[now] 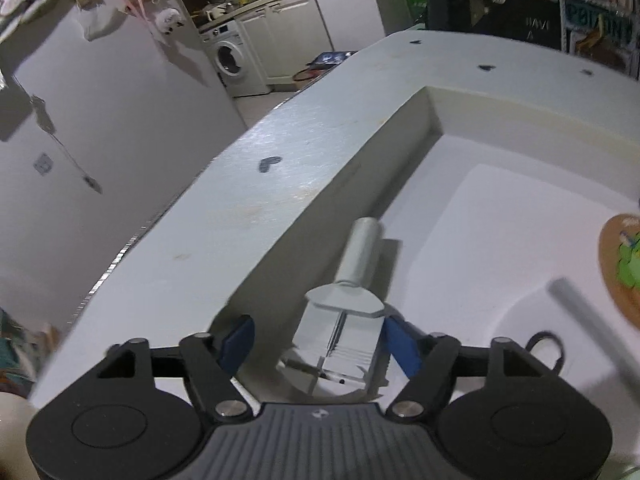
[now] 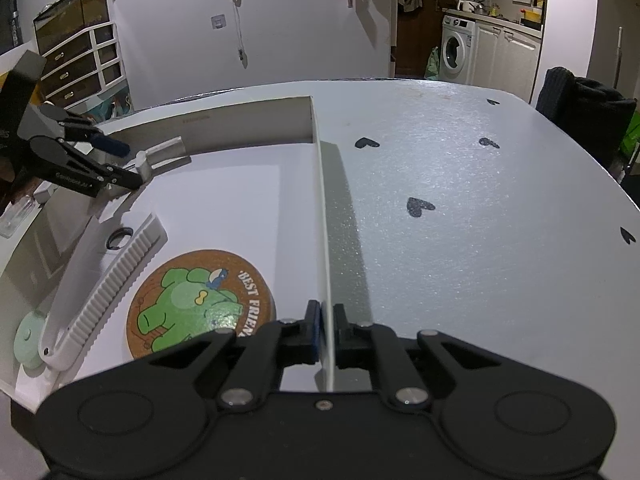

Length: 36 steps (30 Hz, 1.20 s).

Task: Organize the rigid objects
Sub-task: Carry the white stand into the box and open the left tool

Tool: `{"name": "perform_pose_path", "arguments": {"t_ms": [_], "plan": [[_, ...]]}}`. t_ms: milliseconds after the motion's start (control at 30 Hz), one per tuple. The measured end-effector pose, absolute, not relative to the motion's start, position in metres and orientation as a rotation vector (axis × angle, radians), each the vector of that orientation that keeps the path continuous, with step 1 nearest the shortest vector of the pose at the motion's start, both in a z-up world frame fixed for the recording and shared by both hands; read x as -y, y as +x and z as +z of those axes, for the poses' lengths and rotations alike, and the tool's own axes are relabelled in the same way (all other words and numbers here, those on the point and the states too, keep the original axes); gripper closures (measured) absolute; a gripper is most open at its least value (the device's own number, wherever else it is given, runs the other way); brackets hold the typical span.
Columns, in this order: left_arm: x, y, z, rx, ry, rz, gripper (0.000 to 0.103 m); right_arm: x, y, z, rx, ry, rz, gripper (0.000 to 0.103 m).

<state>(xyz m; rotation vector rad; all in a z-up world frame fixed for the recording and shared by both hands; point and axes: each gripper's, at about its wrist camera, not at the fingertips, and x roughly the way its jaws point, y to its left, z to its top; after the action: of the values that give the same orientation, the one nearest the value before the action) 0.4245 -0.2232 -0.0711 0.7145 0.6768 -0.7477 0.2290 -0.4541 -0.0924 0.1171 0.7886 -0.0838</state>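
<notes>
A grey tool with a round handle and a clear block body lies inside the shallow white box, near its left wall. My left gripper is open around it. The left blue pad stands clear of the block and the right pad is close beside it. In the right wrist view the same tool lies at the tips of the left gripper. My right gripper is shut on the box's thin right wall.
In the box lie a cork coaster with a green cartoon animal, a white ribbed tool, a pale green round piece and a black ring. The box sits on a white table with black hearts.
</notes>
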Motion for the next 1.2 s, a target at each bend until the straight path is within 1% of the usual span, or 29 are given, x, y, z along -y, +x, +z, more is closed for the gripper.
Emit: {"name": "perform_pose_path", "arguments": {"t_ms": [267,300,400,567,633,800,1200], "plan": [[0.221,0.412,-0.066,-0.681,0.738,-0.748,0.029,0.455,0.229,-0.093,-0.781,0.120,-0.081,0.095],[0.221,0.410,-0.066,-0.679,0.733,-0.748,0.027,0.455,0.228,-0.093,-0.780,0.120,-0.081,0.095],[0.220,0.402,-0.061,-0.671,0.700,-0.742,0.015,0.455,0.228,-0.093,-0.780,0.120,-0.082,0.095],[0.218,0.385,-0.049,-0.666,0.652,-0.769,0.012,0.455,0.229,-0.092,-0.784,0.116,-0.082,0.095],[0.217,0.377,-0.044,-0.663,0.633,-0.775,0.007,0.455,0.229,-0.092,-0.784,0.115,-0.083,0.095],[0.209,0.356,-0.035,-0.688,0.561,-0.808,0.004,0.454,0.229,-0.092,-0.782,0.109,-0.090,0.095],[0.175,0.292,-0.023,-0.691,0.501,-0.875,0.001,0.449,0.231,-0.092,-0.788,0.096,-0.110,0.094]]}}
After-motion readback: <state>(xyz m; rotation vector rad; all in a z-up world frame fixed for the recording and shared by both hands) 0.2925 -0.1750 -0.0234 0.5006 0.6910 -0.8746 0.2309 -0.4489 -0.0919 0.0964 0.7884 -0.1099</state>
